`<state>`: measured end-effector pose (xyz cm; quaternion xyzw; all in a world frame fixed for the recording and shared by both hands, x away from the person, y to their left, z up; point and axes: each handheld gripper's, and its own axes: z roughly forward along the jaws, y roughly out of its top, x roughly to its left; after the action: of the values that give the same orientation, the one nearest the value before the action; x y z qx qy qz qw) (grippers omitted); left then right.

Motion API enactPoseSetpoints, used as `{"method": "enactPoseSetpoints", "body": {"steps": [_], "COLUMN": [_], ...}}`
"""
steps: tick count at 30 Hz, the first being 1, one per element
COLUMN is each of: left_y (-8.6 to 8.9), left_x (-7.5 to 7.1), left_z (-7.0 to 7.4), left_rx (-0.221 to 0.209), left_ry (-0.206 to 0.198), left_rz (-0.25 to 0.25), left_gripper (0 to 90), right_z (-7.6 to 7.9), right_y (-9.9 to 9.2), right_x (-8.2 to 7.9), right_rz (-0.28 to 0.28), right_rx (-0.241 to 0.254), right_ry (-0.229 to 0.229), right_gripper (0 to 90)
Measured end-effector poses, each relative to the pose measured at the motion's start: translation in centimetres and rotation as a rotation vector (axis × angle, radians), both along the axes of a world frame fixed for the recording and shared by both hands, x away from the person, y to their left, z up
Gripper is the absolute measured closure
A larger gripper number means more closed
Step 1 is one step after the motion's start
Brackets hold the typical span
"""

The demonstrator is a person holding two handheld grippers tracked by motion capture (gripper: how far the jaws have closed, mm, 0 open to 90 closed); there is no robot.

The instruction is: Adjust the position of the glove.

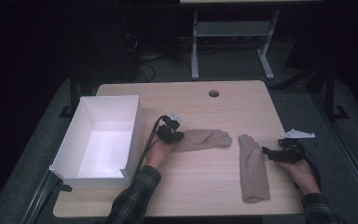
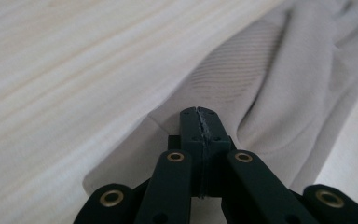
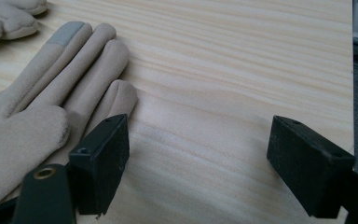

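Pinching glove cuff [image 2: 242, 84] in left gripper [image 2: 200, 122], fabric edge hidden between jaws

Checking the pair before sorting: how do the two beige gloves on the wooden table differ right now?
The beige fabric glove by the left hand-held gripper lies crosswise, fingers pointing right; the beige fabric glove by the right hand-held gripper lies lengthwise, fingers pointing away. The crosswise glove's cuff is pinched in shut jaws; the lengthwise one lies free beside open jaws. Both have grey fingertip patches.
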<state>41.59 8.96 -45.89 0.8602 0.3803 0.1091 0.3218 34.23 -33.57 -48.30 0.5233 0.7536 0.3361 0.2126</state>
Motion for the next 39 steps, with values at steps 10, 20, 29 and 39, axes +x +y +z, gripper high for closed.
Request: {"method": "enactPoseSetpoints", "body": {"steps": [10,20,29,39], "left_y": [0.7,1.0,1.6,0.5], "left_x": [-3.1,-6.4,-8.9,-11.4], "left_z": [0.4,0.4,0.2,0.1], "left_rx": [0.02,0.015,-0.053,-0.057], "left_ry": [0.042,0.06,0.101,0.106], "left_rz": [-0.064,-0.13,-0.171,-0.263], "left_gripper": [89.4,89.4,89.3,89.2], "right_z": [0.0,0.0,0.0,0.0], "right_y": [0.0,0.0,0.0,0.0], "right_x": [0.0,0.0,0.0,0.0], "right_rz": [0.0,0.001,0.001,0.0], "right_rx": [0.0,0.0,0.0,0.0], "right_ry": [0.0,0.0,0.0,0.0], "right_gripper": [20.6,20.6,20.6,20.6]}}
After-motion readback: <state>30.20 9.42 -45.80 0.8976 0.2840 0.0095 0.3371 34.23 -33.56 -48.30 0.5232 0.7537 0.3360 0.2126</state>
